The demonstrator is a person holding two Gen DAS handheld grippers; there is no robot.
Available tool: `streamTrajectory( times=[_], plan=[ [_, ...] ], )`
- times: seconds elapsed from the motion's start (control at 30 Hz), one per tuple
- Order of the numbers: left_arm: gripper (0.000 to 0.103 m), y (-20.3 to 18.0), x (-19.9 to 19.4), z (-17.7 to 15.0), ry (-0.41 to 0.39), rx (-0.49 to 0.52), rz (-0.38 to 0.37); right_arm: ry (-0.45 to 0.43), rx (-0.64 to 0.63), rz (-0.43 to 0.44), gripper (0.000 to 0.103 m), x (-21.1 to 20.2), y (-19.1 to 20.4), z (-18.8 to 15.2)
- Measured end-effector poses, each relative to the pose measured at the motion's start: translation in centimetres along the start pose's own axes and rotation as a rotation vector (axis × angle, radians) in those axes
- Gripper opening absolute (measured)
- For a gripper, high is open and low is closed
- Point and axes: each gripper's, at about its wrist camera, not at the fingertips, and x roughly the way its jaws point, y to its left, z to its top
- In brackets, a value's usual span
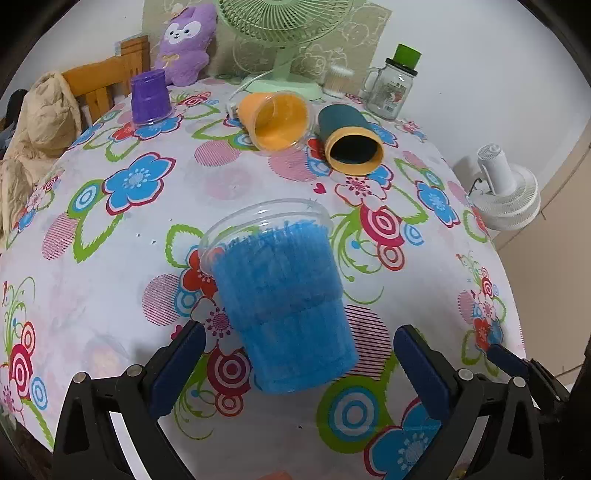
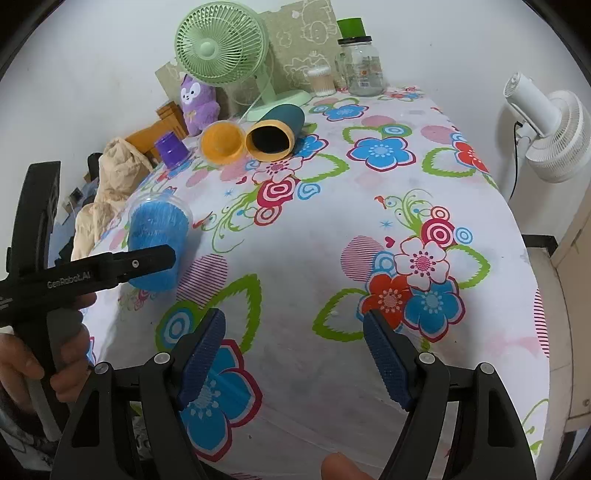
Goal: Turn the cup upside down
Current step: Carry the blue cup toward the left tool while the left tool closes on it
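Note:
A blue plastic cup lies on its side on the flowered tablecloth, its clear rim pointing away from me. My left gripper is open, its fingers on either side of the cup's base, not touching it. The cup also shows in the right wrist view, partly behind the left gripper's black body. My right gripper is open and empty above bare cloth. An orange cup and a teal cup with a yellow rim lie on their sides further back. A purple cup stands upside down at the back left.
A green desk fan, a glass jar with a green lid, a small jar of cotton swabs and a purple plush toy stand at the table's far edge. A white fan stands off the right side. A beige jacket hangs on a wooden chair at left.

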Motion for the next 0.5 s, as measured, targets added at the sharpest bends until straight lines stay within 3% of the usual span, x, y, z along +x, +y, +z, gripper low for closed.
streamTrajectory(
  times=[0.5],
  plan=[
    [0.102,1.1,0.9,0.0,0.012,-0.031,0.014,0.013,0.019,0.001,0.080,0.4,-0.1,-0.1]
  ],
)
